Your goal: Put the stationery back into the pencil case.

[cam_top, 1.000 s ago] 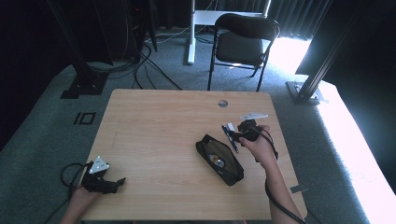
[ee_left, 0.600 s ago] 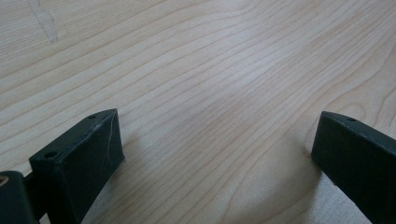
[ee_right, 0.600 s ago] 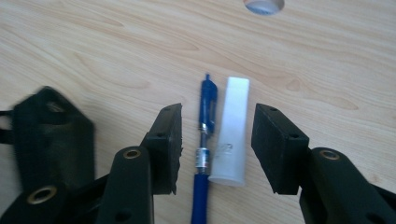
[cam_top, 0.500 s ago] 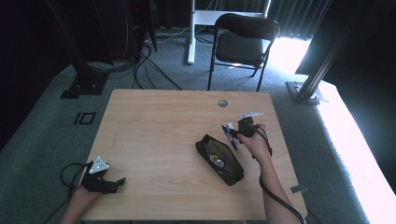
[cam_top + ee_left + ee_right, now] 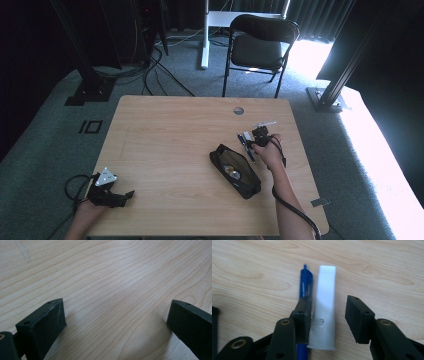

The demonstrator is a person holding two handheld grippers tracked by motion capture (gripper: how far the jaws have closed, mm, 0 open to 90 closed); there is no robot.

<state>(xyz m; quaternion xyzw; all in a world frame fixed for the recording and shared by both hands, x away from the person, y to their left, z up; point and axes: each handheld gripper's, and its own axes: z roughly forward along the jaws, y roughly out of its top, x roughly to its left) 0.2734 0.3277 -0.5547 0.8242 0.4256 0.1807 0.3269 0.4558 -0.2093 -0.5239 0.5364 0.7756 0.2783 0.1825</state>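
Looking first at the high view, the right gripper point(image 5: 251, 141) is low over the table point(image 5: 165, 140), at two small things that lie just beside the open black pouch point(image 5: 235, 171), on its far right side. The left gripper point(image 5: 114, 196) rests well apart, at the near left corner, so the right hand is clearly the nearer one.

In the left gripper view the two black jaws stand wide apart on bare wood, with nothing between them.

In the right gripper view a white tube point(image 5: 324, 307) lies flat between the jaws, its long axis pointing away along them. A blue pen point(image 5: 305, 287) lies parallel to it, touching or almost touching, partly under the left jaw. The jaws have just been closing around the tube; the left pad seems against it, but a gap remains at the right one, so it is not pinched yet. I think the danger is to catch the pen too.
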